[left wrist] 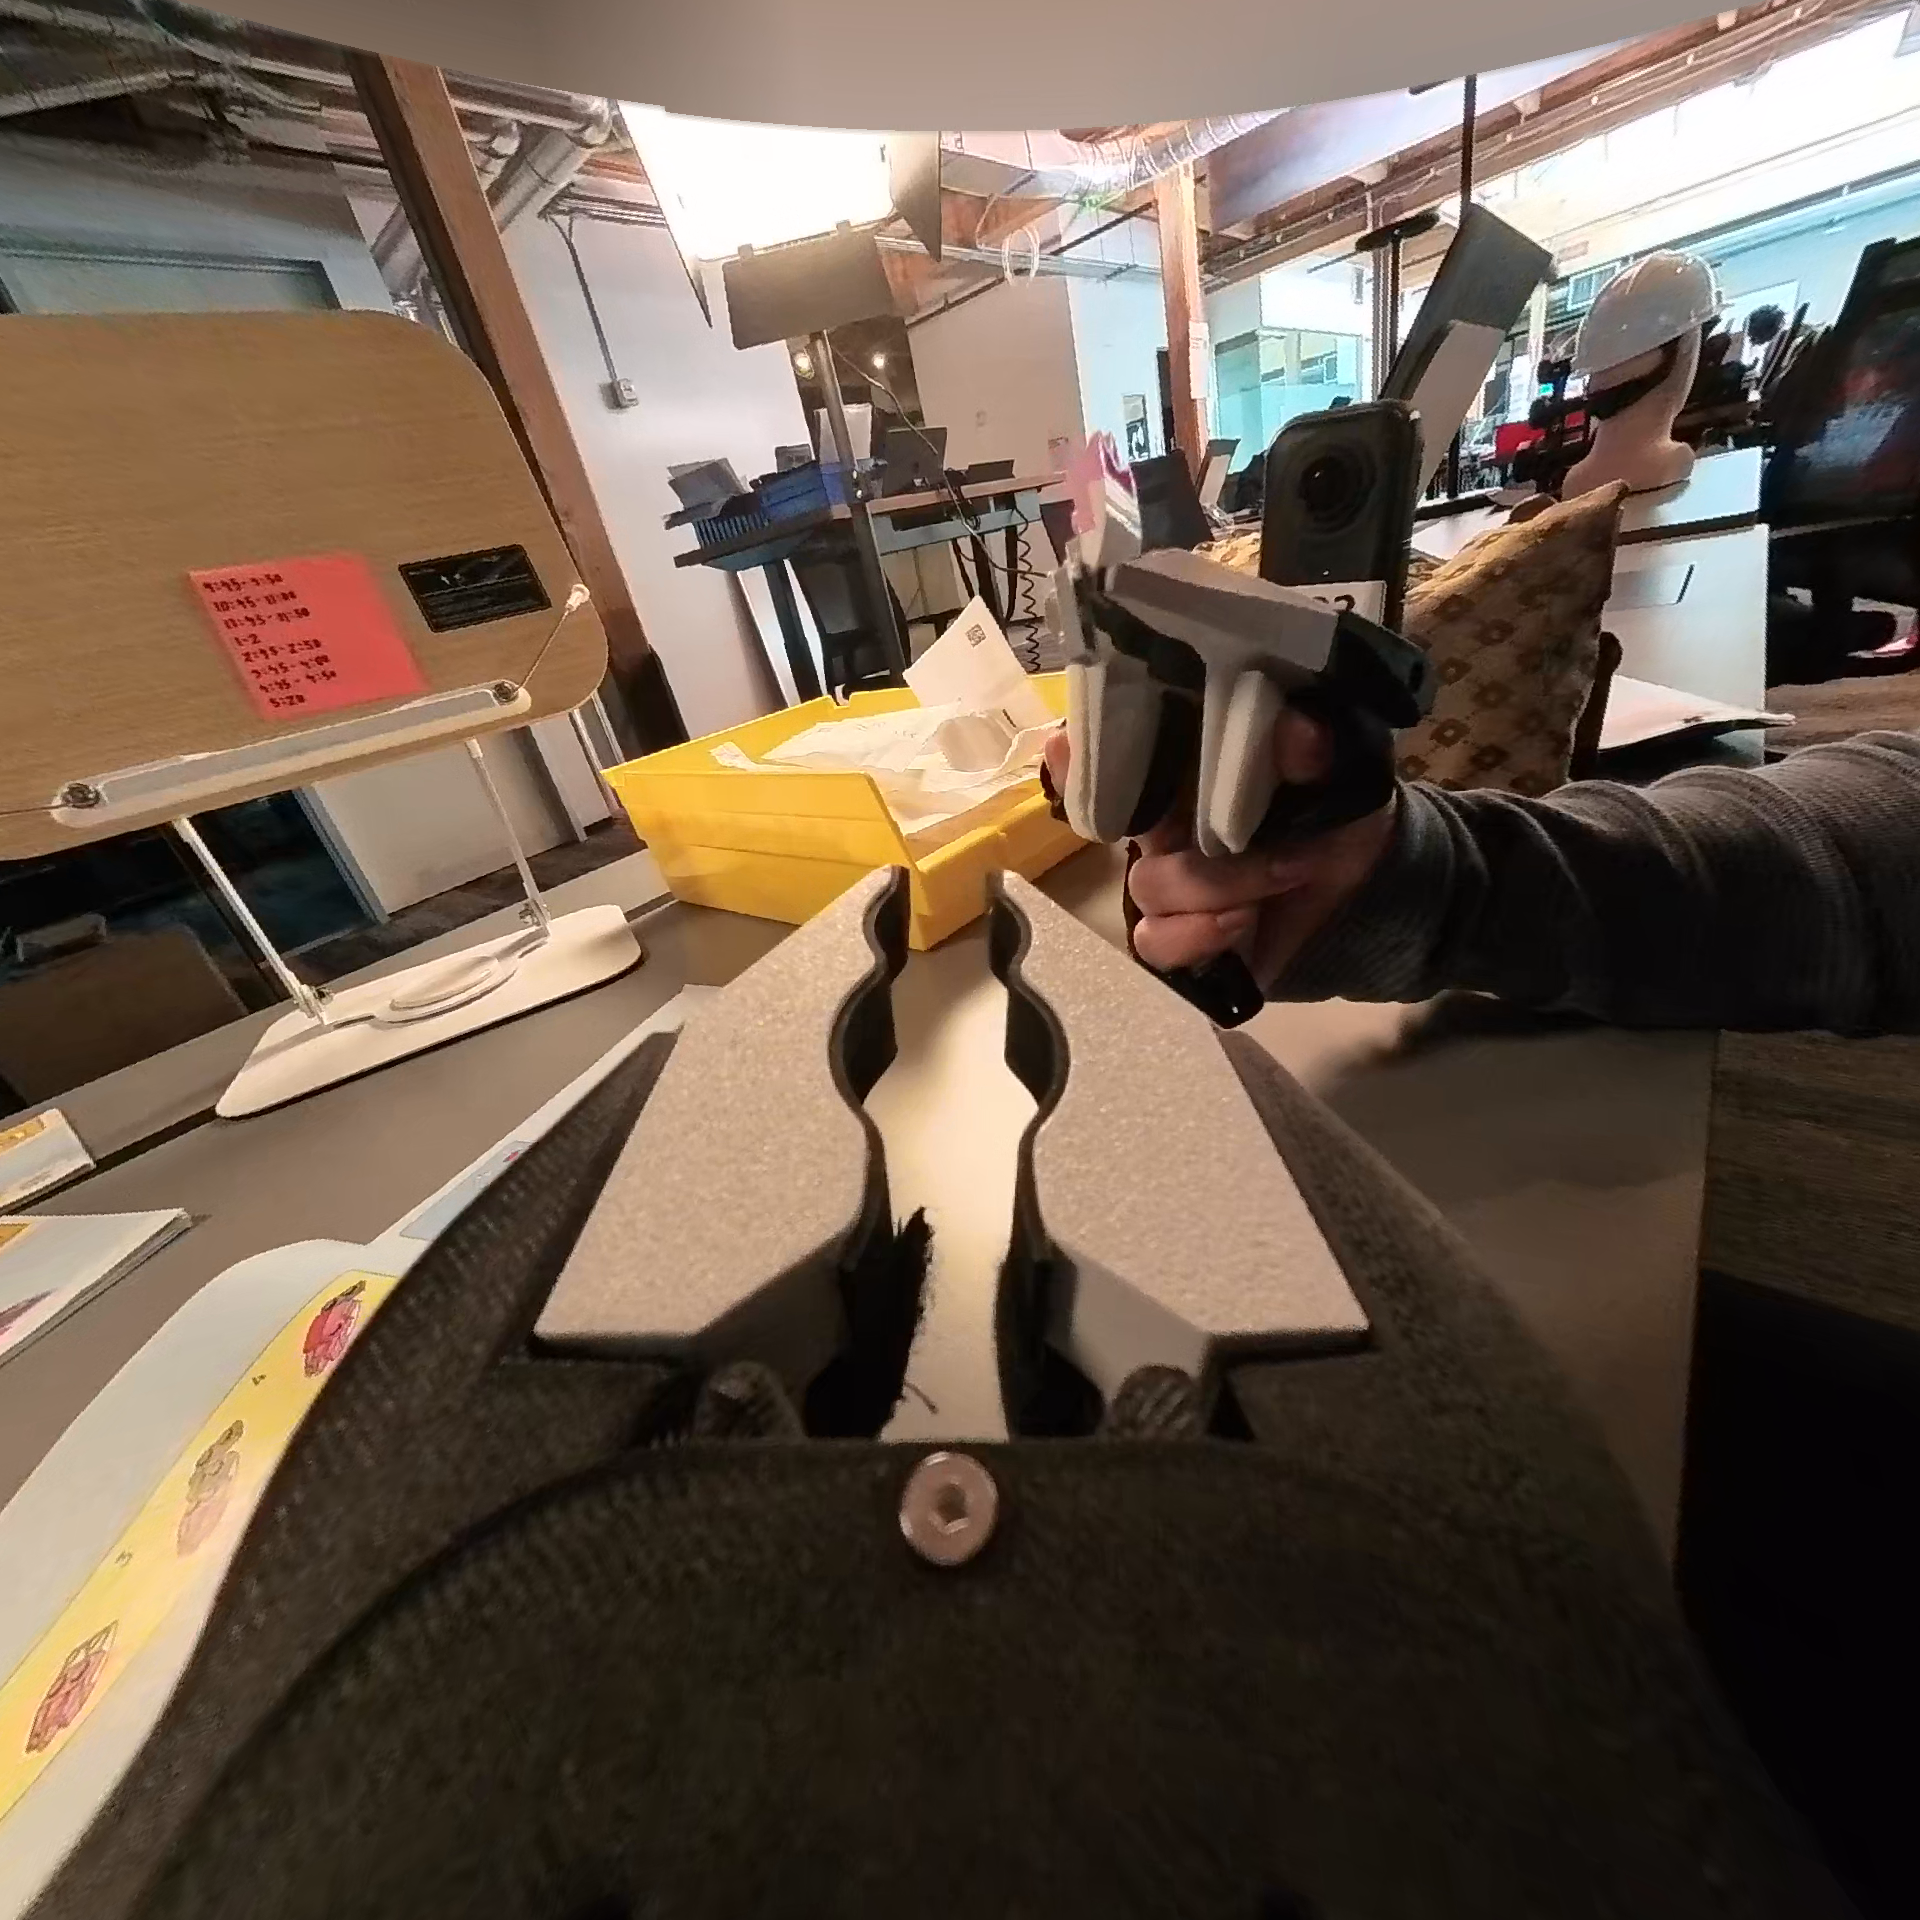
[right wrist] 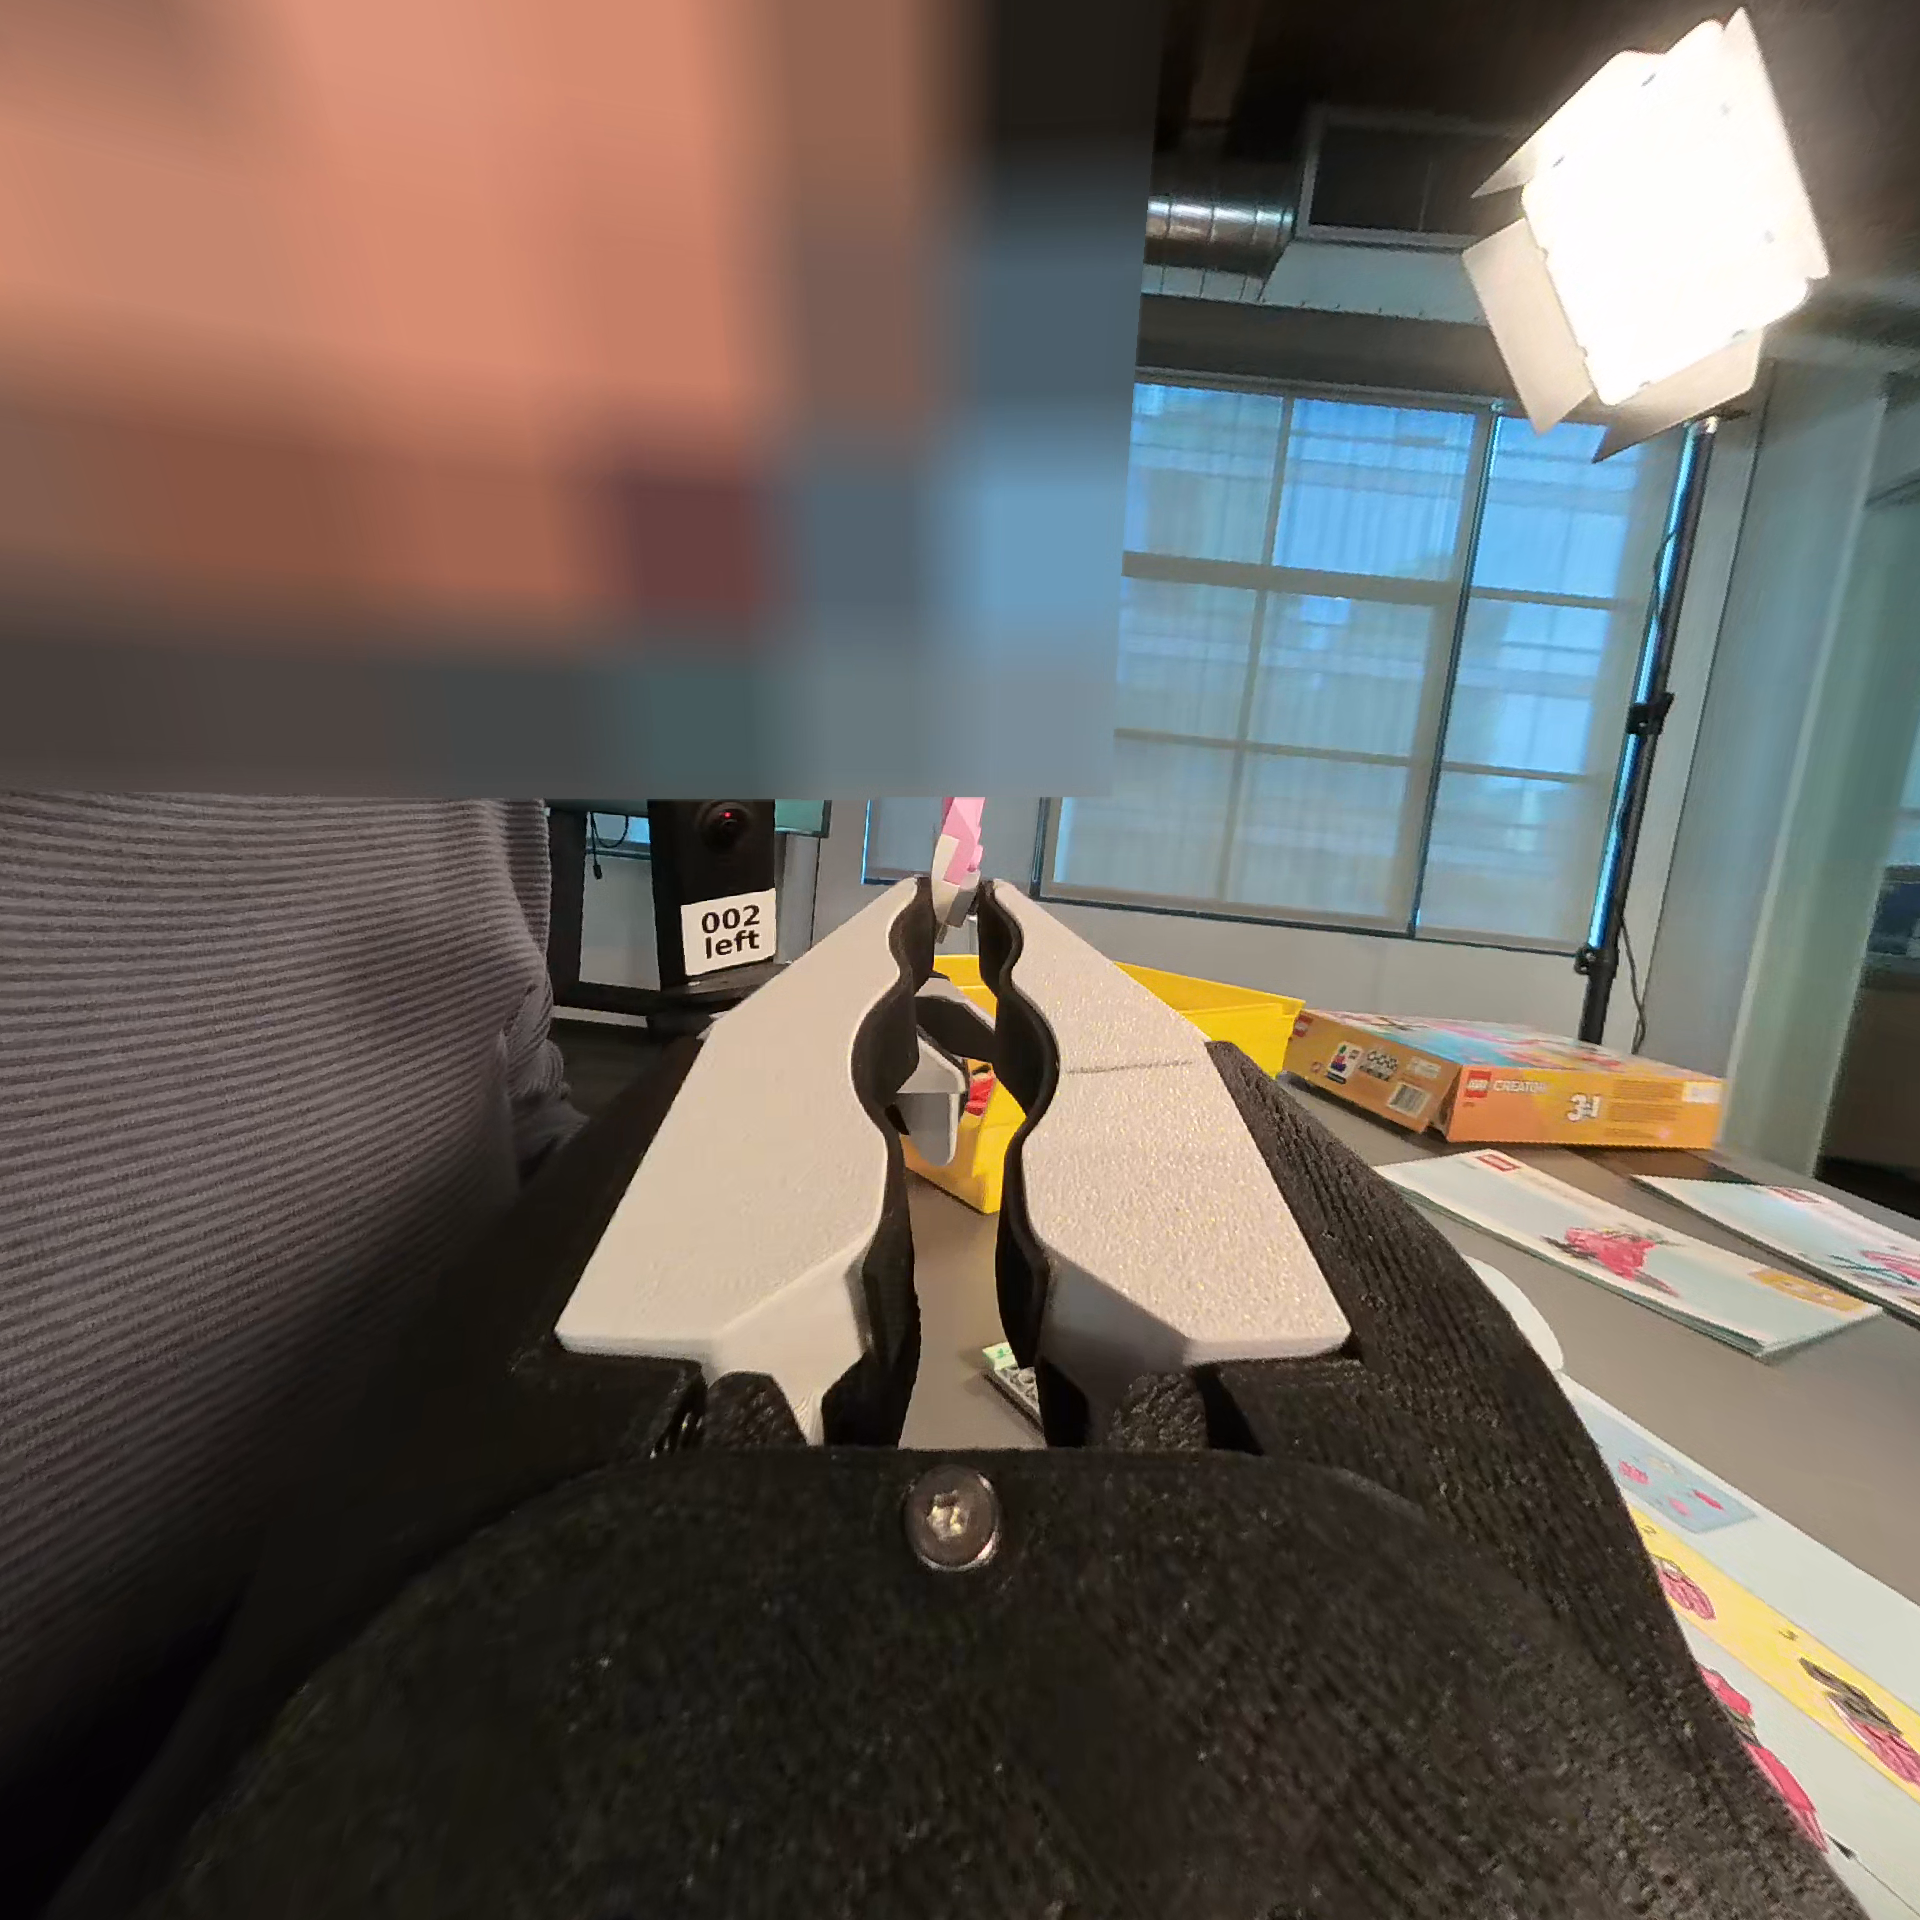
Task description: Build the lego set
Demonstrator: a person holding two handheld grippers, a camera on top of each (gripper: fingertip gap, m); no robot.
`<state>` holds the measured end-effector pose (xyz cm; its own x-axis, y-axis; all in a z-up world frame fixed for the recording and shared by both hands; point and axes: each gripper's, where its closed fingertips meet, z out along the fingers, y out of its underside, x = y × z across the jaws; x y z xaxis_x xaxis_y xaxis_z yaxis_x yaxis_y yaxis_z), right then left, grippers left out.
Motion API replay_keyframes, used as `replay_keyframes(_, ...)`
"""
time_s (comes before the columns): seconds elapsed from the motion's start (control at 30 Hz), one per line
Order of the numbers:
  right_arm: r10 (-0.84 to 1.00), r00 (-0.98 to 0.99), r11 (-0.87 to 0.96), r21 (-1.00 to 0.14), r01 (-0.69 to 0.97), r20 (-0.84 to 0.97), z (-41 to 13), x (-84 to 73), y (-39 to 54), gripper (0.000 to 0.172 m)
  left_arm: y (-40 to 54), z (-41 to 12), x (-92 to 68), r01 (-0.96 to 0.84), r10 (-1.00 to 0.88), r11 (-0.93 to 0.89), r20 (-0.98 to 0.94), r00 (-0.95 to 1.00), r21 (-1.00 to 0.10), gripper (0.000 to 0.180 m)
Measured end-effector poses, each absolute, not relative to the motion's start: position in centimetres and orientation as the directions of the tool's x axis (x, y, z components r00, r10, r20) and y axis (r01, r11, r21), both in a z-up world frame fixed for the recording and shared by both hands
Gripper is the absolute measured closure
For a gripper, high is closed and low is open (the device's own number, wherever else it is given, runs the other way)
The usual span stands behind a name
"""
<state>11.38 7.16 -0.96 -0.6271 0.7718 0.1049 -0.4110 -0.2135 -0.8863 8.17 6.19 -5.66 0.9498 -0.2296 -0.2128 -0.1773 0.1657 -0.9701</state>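
A small pink-and-white brick piece (right wrist: 958, 854) sticks up from the tips of the right gripper (right wrist: 951, 902), whose fingers are clamped on its lower end; a steady, unchanged squeeze looks wise, since only the base is caught. The left gripper (left wrist: 943, 894) hangs with its fingers slightly apart and nothing between them. Just ahead of it sits a yellow bin (left wrist: 769, 821) of papers, a wooden stand (left wrist: 270, 540) off to its left. Grey tabletop (left wrist: 1455, 1122) lies open beneath both.
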Motion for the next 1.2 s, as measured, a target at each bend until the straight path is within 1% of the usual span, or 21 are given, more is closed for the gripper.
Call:
replay_keyframes(0.13,0.778,-0.619,-0.193,-0.896,-0.4,0.109,-1.2,11.1,7.1,0.166,6.1,-5.4,7.9,-0.183,-0.209,0.177,-0.219,0.953,-0.967,0.167)
replay_keyframes(0.23,0.814,-0.57,-0.132,-0.918,-0.373,0.115,-2.0,10.2,7.6,0.166,5.2,-4.2,6.3,-0.189,-0.124,0.238,-0.223,0.967,-0.953,0.168)
replay_keyframes(0.33,0.868,-0.477,-0.035,-0.941,-0.337,0.139,-3.1,9.0,8.7,0.166,3.8,-3.3,2.9,-0.202,0.014,0.268,-0.205,0.979,-0.942,0.169)
replay_keyframes(0.43,0.902,-0.353,0.146,-0.946,-0.29,0.247,-4.7,7.8,9.4,0.166,2.8,-3.8,0.7,-0.211,0.068,0.235,-0.2,0.977,-0.949,0.168)
replay_keyframes(0.47,0.901,-0.319,0.211,-0.939,-0.273,0.295,-5.2,7.5,9.5,0.166,2.7,-4.2,0.6,-0.221,0.057,0.216,-0.214,0.975,-0.951,0.168)
replay_keyframes(0.53,0.884,-0.286,0.303,-0.919,-0.251,0.37,-6.0,7.1,9.1,0.166,2.9,-5.6,1.4,-0.199,-0.04,0.165,-0.208,0.977,-0.966,0.166)
replay_keyframes(0.6,0.865,-0.343,0.294,-0.924,-0.246,0.367,-6.5,7.1,8.0,0.166,3.0,-6.4,2.2,-0.162,-0.133,0.133,-0.179,0.975,-0.978,0.163)
replay_keyframes(0.67,0.86,-0.369,0.282,-0.931,-0.233,0.352,-6.9,7.0,7.6,0.166,3.3,-6.7,2.6,-0.142,-0.174,0.121,-0.162,0.971,-0.982,0.161)
replay_keyframes(0.9,0.849,-0.313,0.374,-0.902,-0.214,0.426,-7.5,6.6,7.8,0.166,4.1,-6.4,1.7,-0.133,-0.118,0.123,-0.148,0.982,-0.983,0.16)
replay_keyframes(1.07,0.851,-0.229,0.434,-0.878,-0.203,0.474,-7.7,6.3,8.8,0.166,4.3,-6.7,1.7,-0.147,-0.117,0.107,-0.16,0.98,-0.983,0.16)
replay_keyframes(1.13,0.833,-0.181,0.491,-0.849,-0.197,0.524,-7.7,6.2,9.3,0.166,4.3,-6.7,1.6,-0.145,-0.112,0.105,-0.157,0.981,-0.984,0.16)
replay_keyframes(1.2,0.78,-0.134,0.588,-0.789,-0.179,0.611,-8.1,6.1,9.4,0.166,4.3,-6.7,1.6,-0.143,-0.109,0.105,-0.154,0.982,-0.984,0.16)
